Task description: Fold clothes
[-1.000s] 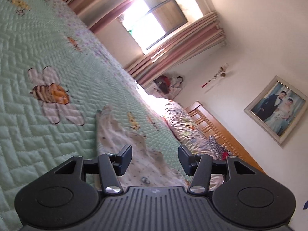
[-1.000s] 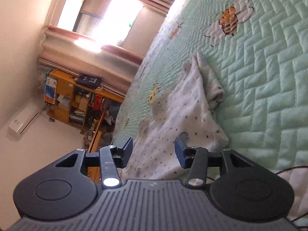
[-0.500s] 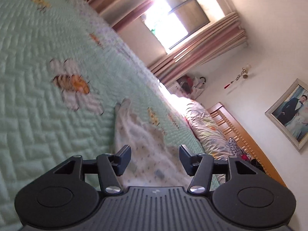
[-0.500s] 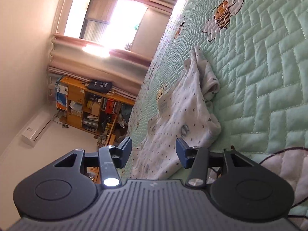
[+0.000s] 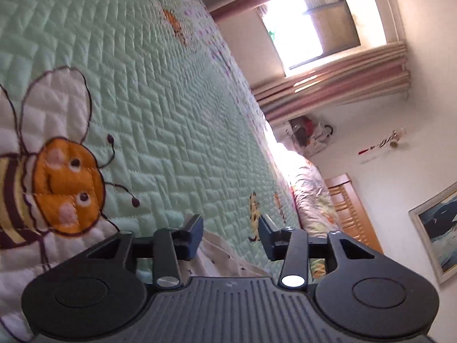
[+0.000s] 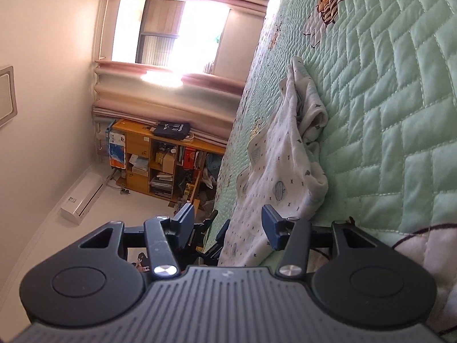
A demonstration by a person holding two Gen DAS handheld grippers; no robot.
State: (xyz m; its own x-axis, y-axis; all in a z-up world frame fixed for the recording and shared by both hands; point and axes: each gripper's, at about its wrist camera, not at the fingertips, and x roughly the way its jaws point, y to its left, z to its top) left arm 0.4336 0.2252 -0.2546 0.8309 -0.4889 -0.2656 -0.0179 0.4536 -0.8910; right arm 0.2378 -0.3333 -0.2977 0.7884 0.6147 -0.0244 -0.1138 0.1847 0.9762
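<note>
Two grippers hover over a green quilt (image 6: 400, 114): the left gripper (image 5: 230, 235) narrowing and the right gripper (image 6: 227, 224) parted, neither pressing the white patterned garment (image 6: 285, 165) lying crumpled between their fingers.

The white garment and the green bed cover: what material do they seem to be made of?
The white garment looks like soft, thin cotton knit with a matte finish: it crumples into loose folds and carries a small printed pattern. The green bed cover seems a padded, quilted fabric, perhaps cotton or polyester: stitched lines raise puffy blocks with a slight sheen, and bees are embroidered on it.
</note>
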